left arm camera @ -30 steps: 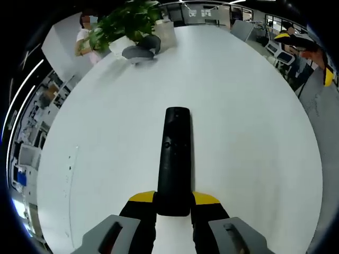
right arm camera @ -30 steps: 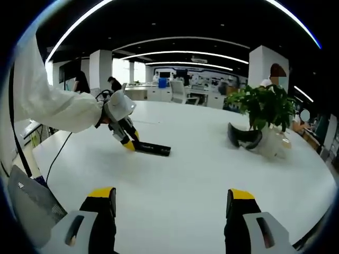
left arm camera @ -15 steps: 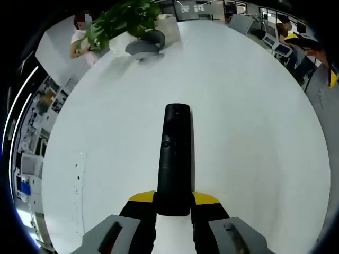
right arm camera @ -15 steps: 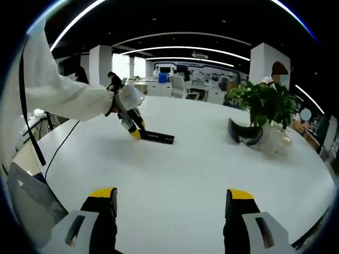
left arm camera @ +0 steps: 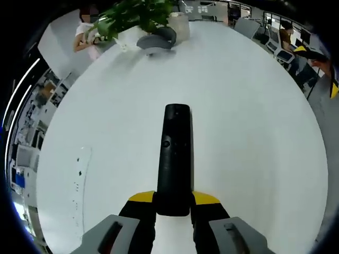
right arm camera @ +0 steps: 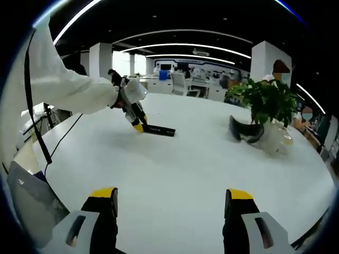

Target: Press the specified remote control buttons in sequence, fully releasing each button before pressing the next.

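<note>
White round counter (left arm camera: 254, 132) spreading across both views, bare over most of its top. Toward the upper left of the left gripper view, one potted green plant (left arm camera: 139, 15) with one dark curved object (left arm camera: 156, 41) lying just beside it; same pair at right of centre in the right gripper view, plant (right arm camera: 265, 106) and dark object (right arm camera: 244, 132). One white sleeve (right arm camera: 63, 87) reaching in from the left of the right gripper view. One black remote control (left arm camera: 174, 159) running up the centre of the left gripper view, near end clamped between the yellow-tipped jaws of the left gripper (left arm camera: 174, 203), buttoned face up. Likely pinned flat that way to steady it for pressing. Same remote (right arm camera: 159, 129) small at upper left of centre in the right gripper view. Right gripper (right arm camera: 168, 203) at bottom of its view, jaws spread wide, grasping nothing, well apart from the remote. No button touched at present; pressing apparently not yet begun. Count: two grippers, one remote.
</note>
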Available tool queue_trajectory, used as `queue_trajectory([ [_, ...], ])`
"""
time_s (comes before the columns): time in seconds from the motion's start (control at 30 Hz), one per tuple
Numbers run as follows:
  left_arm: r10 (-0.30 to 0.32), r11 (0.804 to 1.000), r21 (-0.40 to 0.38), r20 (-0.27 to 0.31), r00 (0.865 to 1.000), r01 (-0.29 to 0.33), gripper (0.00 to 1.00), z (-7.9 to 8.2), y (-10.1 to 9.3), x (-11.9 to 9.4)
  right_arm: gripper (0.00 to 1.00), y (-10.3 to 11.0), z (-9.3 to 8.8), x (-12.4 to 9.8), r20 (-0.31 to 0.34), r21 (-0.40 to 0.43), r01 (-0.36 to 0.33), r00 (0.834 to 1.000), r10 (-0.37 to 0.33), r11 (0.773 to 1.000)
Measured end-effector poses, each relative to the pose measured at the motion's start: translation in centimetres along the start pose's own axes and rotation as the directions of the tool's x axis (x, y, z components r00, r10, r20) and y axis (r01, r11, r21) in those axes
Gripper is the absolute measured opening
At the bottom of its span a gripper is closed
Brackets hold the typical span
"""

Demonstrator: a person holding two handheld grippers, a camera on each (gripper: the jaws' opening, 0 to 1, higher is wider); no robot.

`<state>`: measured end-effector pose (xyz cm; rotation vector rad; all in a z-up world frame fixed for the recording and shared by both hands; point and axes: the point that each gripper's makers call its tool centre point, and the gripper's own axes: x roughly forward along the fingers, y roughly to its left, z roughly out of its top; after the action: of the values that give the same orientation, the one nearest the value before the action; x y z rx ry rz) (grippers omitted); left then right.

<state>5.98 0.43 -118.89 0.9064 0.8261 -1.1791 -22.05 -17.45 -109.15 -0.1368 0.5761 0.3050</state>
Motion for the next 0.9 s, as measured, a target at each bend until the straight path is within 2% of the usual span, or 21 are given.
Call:
queue_trajectory([
  [0.1, 0.053, 0.997, 0.05, 0.018, 0.998, -0.054, 0.28, 0.1, 0.2, -0.2, 0.82, 0.1, 0.1, -0.1, 0.004, -0.002, -0.003, 1.0, 0.003, 1.0],
  [0.17, 0.058, 0.998, 0.015, 0.013, 0.998, -0.058, 0.27, -0.1, 0.2, -0.1, 0.82, 0.1, 0.1, -0.1, 0.007, -0.003, -0.005, 1.0, 0.005, 1.0],
  [0.27, 0.138, 0.989, -0.051, 0.02, 0.99, -0.137, 0.34, -0.3, 1.4, -0.2, 0.82, 0.1, 0.4, -0.3, 0.026, 0.001, -0.005, 1.0, 0.005, 1.0],
  [0.3, 0.17, 0.981, -0.1, 0.003, 0.985, -0.169, 0.38, -0.7, 1.6, -0.5, 0.82, 0.1, 0.5, -0.3, 0.03, 0.002, -0.004, 1.0, 0.004, 1.0],
  [0.33, 0.176, 0.975, -0.141, 0.001, 0.984, -0.174, 0.43, -0.8, 1.7, -0.6, 0.83, 0.0, 0.7, -0.5, 0.043, 0.004, -0.001, 0.999, 0.001, 1.0],
  [0.37, 0.209, 0.943, -0.256, -0.039, 0.977, -0.212, 0.49, -1.7, 2.1, -0.9, 0.83, -0.1, 0.8, -0.6, 0.05, 0.006, 0.002, 0.999, -0.002, 1.0],
  [0.4, 0.211, 0.933, -0.29, -0.034, 0.977, -0.212, 0.54, -1.9, 2.3, -0.9, 0.82, -0.2, 1.0, -0.8, 0.063, 0.008, 0.009, 0.998, -0.01, 1.0],
  [0.43, 0.228, 0.924, -0.316, 0.005, 0.974, -0.215, 0.54, -1.9, 2.4, -1.1, 0.82, -0.4, 1.3, -0.9, 0.08, 0.011, 0.015, 0.997, -0.016, 1.0],
  [0.53, 0.296, 0.904, -0.326, 0.012, 0.955, -0.276, 0.55, -2.2, 1.8, -2.4, 0.82, -0.8, 2.0, -1.5, 0.127, 0.031, 0.028, 0.991, -0.032, 0.999],
  [0.57, 0.318, 0.891, -0.35, 0.024, 0.948, -0.29, 0.58, -2.1, 1.5, -3.0, 0.83, -0.9, 2.0, -1.6, 0.131, 0.036, 0.029, 0.991, -0.033, 0.999],
  [0.67, 0.314, 0.86, -0.444, 0.07, 0.947, -0.253, 0.68, -1.5, 0.1, -4.0, 0.84, -1.0, 2.2, -1.7, 0.147, 0.045, 0.032, 0.988, -0.038, 0.998],
  [0.73, 0.313, 0.847, -0.476, 0.089, 0.946, -0.235, 0.75, -1.4, -0.8, -4.6, 0.84, -0.9, 2.4, -1.8, 0.16, 0.043, 0.029, 0.987, -0.035, 0.999],
  [0.77, 0.337, 0.839, -0.485, 0.108, 0.935, -0.246, 0.79, -1.2, -1.3, -5.2, 0.84, -0.7, 2.5, -1.9, 0.166, 0.037, 0.025, 0.986, -0.031, 0.999],
  [0.8, 0.343, 0.83, -0.499, 0.11, 0.933, -0.247, 0.83, -1.3, -1.8, -5.5, 0.84, -0.6, 2.6, -1.9, 0.171, 0.032, 0.022, 0.985, -0.027, 0.999],
  [0.83, 0.358, 0.807, -0.537, 0.117, 0.926, -0.244, 0.87, -1.5, -2.0, -5.5, 0.84, -0.4, 2.8, -2.1, 0.18, 0.022, 0.021, 0.983, -0.025, 1.0],
  [0.87, 0.354, 0.796, -0.568, 0.161, 0.921, -0.206, 0.92, -0.9, -3.4, -5.8, 0.84, -0.4, 2.9, -2.2, 0.186, 0.016, 0.022, 0.982, -0.024, 1.0],
  [0.9, 0.349, 0.79, -0.583, 0.171, 0.921, -0.19, 0.95, -0.7, -4.3, -6.1, 0.84, -0.3, 3.0, -2.3, 0.191, 0.01, 0.02, 0.981, -0.022, 1.0],
])
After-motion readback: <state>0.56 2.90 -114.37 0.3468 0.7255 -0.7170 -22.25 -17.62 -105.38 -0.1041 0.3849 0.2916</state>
